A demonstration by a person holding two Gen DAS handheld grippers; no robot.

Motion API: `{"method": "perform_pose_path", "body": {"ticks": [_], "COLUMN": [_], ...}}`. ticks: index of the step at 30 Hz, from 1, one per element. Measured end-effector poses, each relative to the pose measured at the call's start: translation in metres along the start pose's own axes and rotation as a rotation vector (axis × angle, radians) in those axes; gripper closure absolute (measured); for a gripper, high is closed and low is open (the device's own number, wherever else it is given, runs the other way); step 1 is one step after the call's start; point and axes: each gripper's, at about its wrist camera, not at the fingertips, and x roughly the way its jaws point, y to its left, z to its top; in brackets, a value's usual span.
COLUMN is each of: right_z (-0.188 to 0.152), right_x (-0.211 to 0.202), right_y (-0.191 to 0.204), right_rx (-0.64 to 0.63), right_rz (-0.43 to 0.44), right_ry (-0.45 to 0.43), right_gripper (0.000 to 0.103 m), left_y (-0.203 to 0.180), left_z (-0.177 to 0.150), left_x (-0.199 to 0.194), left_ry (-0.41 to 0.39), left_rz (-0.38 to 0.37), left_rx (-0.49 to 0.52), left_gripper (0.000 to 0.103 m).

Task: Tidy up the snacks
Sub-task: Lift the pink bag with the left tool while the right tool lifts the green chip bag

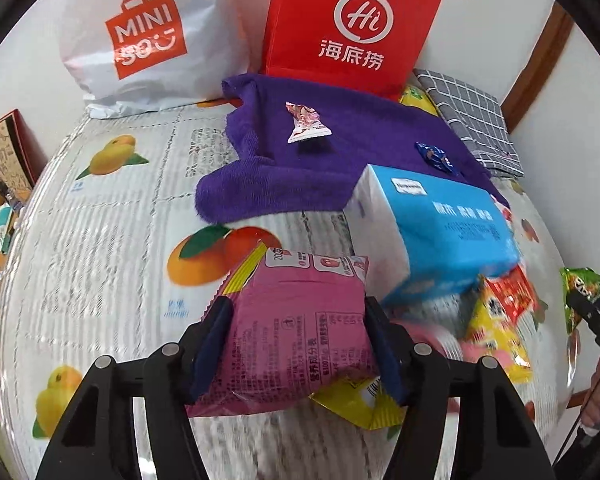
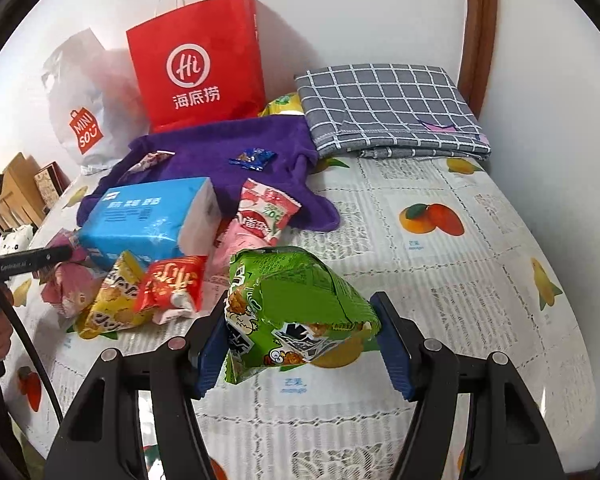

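Left tongs clamped on pink snack pack, long axis pointing away from camera, raised over tablecloth. Right tongs gripping green snack bag by its sides, long axis crosswise, above cloth beside snack pile.

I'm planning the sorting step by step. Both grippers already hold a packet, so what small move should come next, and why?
Probably carry the green packet, shut in the right gripper, toward the bare tablecloth on its right and set it down. The left gripper grips the pink packet above the cluttered pile by the blue tissue pack, so room there is scarce.
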Motion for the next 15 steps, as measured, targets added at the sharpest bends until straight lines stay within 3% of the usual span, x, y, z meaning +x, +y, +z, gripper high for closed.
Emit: {"method": "perform_pose_path", "body": {"ticks": [15], "right_z": [0.001], "right_x": [-0.037], "right_y": [0.033], "right_rx": [-0.012], "right_rz": [0.052], "right_ry": [-0.046], "right_gripper": [0.037], "left_y": [-0.021], "left_z": [-0.022], "left_x": [-0.062], "left_ry": [-0.061], "left_rz": [-0.033], "left_rx": [0.001], "left_gripper": [0.040]}}
